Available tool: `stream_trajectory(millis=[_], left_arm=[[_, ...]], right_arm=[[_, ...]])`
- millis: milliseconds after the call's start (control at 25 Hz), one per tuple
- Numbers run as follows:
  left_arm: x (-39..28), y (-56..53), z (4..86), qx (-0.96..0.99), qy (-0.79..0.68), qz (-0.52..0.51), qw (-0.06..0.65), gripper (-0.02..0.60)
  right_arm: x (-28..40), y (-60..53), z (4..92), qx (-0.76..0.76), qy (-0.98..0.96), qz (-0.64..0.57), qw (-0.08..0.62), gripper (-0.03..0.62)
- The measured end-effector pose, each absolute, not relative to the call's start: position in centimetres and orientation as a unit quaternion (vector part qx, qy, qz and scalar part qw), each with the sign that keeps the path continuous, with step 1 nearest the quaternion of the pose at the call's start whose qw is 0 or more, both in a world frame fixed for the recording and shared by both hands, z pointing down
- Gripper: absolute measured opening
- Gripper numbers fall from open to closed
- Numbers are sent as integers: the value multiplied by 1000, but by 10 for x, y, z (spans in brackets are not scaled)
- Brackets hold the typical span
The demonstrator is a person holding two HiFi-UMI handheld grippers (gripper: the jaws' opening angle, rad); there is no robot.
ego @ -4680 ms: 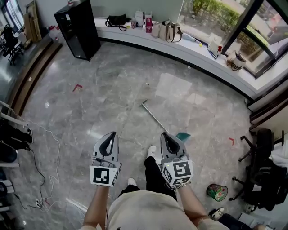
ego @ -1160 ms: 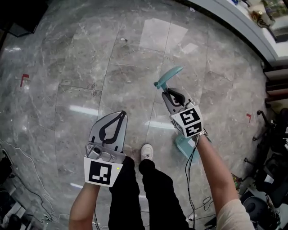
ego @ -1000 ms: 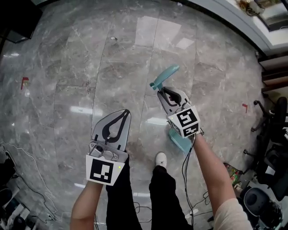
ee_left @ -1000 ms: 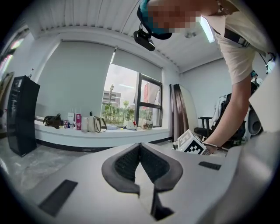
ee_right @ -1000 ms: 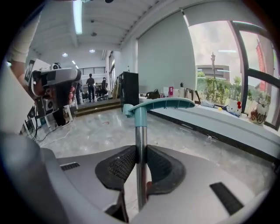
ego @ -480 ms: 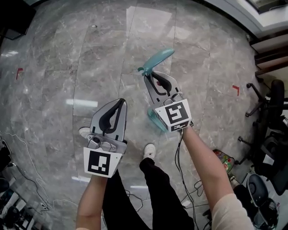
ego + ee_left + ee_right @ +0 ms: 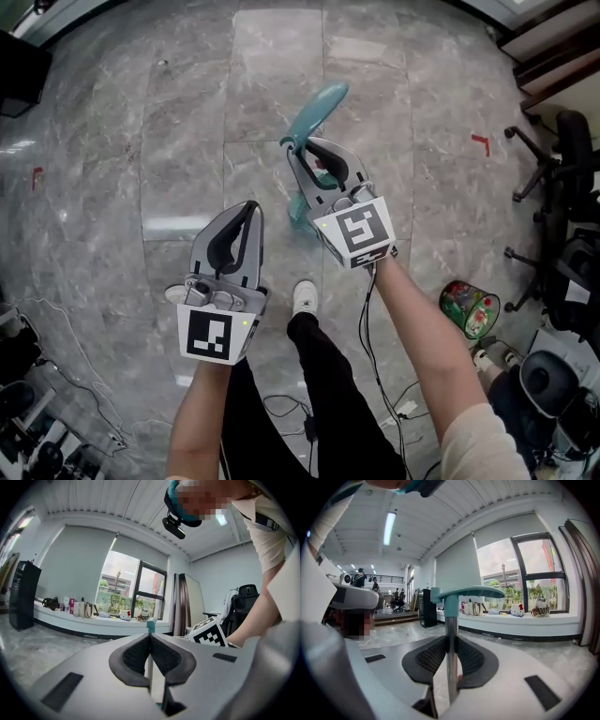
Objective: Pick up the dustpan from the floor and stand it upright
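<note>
The dustpan stands upright off my right hand: its teal handle (image 7: 317, 108) tops a metal pole, and a piece of the teal pan (image 7: 297, 208) shows below the gripper. My right gripper (image 7: 300, 152) is shut on that pole. In the right gripper view the pole (image 7: 451, 620) runs up between the pads to the teal handle (image 7: 467, 592), with the right gripper (image 7: 451, 644) clamped on it. My left gripper (image 7: 247, 210) hangs to the left of the dustpan, shut and empty. In the left gripper view the left gripper (image 7: 150, 639) points toward the pole's teal tip (image 7: 151, 625).
Grey marble floor all round. A red and green bin (image 7: 469, 308) sits at the right, with office chairs (image 7: 562, 178) beyond it. Cables (image 7: 295, 412) trail by my feet; my shoe (image 7: 304, 298) is under the grippers. A red tape mark (image 7: 481, 142) lies far right. A window ledge (image 7: 525, 619) runs ahead.
The dustpan lay flat on the floor with both grippers empty; now the right gripper holds its pole upright. Over the last second I have walked, carrying it with me.
</note>
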State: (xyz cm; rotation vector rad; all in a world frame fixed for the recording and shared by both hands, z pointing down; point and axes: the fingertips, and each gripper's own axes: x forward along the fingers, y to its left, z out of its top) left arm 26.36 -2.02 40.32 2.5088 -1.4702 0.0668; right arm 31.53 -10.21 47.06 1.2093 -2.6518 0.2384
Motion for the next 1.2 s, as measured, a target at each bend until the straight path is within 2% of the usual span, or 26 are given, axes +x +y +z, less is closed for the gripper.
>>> stream_trajectory(millis=[400, 600, 720, 840, 1080, 1200], left_arm=[[305, 0, 374, 869, -479, 21, 121, 11], [305, 12, 341, 882, -463, 4, 85, 11], [301, 38, 316, 884, -457, 7, 94, 11], [292, 75, 279, 880, -459, 30, 120, 11], [259, 153, 170, 886, -453, -16, 97, 11], [234, 220, 119, 887, -454, -4, 91, 11]], right_arm=[[347, -79, 448, 406, -900, 99, 126, 91], [370, -48, 408, 445, -884, 101, 99, 91], [383, -3, 365, 469, -870, 134, 68, 83], [394, 61, 308, 518, -840, 155, 49, 18], [384, 175, 198, 596, -790, 142, 34, 17], [363, 239, 136, 608, -781, 138, 31, 17]])
